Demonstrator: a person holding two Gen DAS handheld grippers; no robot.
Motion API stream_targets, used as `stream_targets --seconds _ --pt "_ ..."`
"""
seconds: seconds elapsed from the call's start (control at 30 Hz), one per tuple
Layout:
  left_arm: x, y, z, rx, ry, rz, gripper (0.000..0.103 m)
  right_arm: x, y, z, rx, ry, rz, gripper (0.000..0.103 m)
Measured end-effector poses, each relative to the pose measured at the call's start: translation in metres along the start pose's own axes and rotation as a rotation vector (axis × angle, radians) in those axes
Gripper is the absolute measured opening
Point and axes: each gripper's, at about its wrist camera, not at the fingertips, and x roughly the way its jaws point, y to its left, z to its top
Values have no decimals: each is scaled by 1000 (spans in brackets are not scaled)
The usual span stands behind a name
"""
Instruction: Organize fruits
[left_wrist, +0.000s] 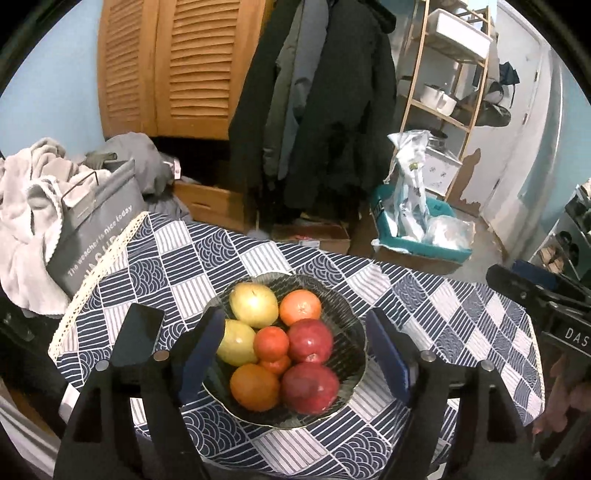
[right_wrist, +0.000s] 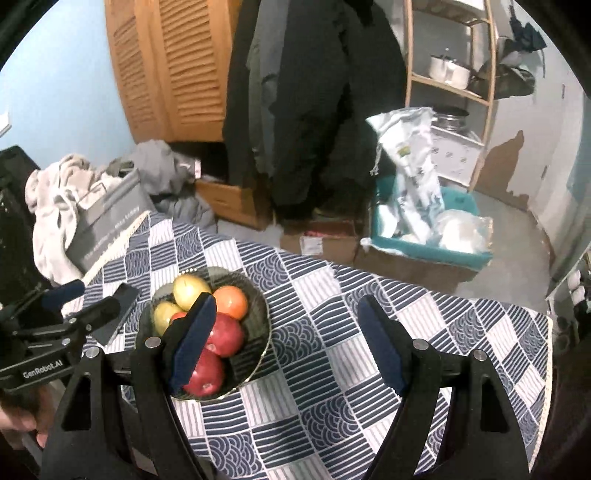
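Left wrist view: the left gripper hangs spread and empty over a dark ribbed glass bowl on the checked tablecloth. Directly between and below its fingers lie 2 red apples, 2 yellow-green apples, 2 oranges and 2 small tangerines.

Right wrist view: the right gripper is likewise spread, holding nothing; the bowl sits behind its left finger, bare cloth ahead. The fruit looks firm, smooth and liable to roll, so a grasp across each widest middle seems safest; the glass looks breakable.
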Motion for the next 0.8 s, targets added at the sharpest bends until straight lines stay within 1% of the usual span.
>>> stream_targets --seconds 0.07,0.17,0.27,0.37,0.47,0.53,0.57,0.67,0.8 --pt "-5 -3 1 3 -10 -5 81 -10 -4 1 4 -20 -7 80" --pt "-16 -8 5 11 -33 -12 87 -23 -8 0 -1 -52 -22 80" --pt "-30 -13 10 22 -73 -9 88 -34 -13 0 4 -79 -23 80" --pt "-40 -18 13 31 -107 2 94 -44 -18 0 10 -97 -26 80" --pt "-48 -22 16 37 -130 1 95 -52 -22 0 15 -112 -30 80" --pt "-54 -26 18 51 -147 5 98 -57 -26 -1 17 -122 -39 80" --pt "-58 -28 18 60 -161 10 102 -59 -28 -1 19 -124 -42 82" --pt "-66 -34 19 85 -199 23 102 -66 -32 -2 27 -141 -48 83" --pt "-71 -39 21 106 -209 34 102 -73 -35 -2 23 -160 -67 83"
